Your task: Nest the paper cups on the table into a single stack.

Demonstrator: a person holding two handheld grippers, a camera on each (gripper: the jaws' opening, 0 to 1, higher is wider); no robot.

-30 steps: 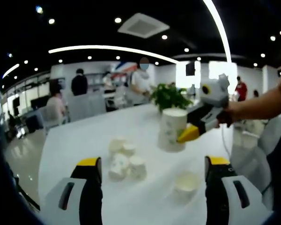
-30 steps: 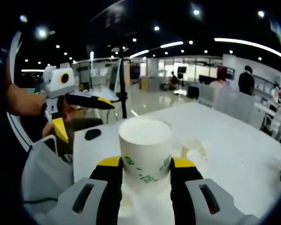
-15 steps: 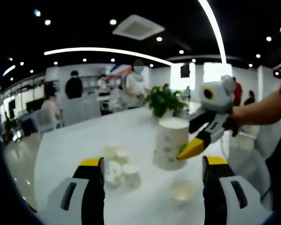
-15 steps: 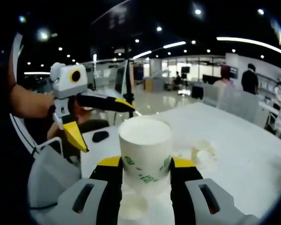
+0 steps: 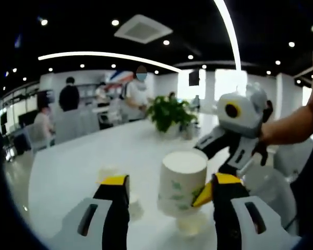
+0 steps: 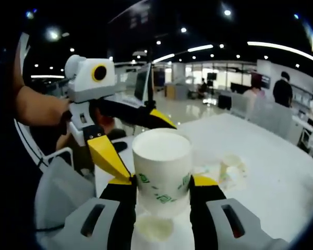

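The right tool [image 6: 160,183] grips an upturned stack [image 6: 162,169] at centre frame, above a lone cup [image 6: 154,227] on the surface [image 6: 261,172]. The left tool [image 5: 168,188], jaws open, flanks it. Next, I'd judge: lower it squarely over that cup.

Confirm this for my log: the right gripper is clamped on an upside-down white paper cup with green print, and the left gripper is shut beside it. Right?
Not quite. The right gripper does clamp the upside-down white paper cup with green print, but the left gripper is open, its jaws spread to either side of that cup. The left gripper view shows this.
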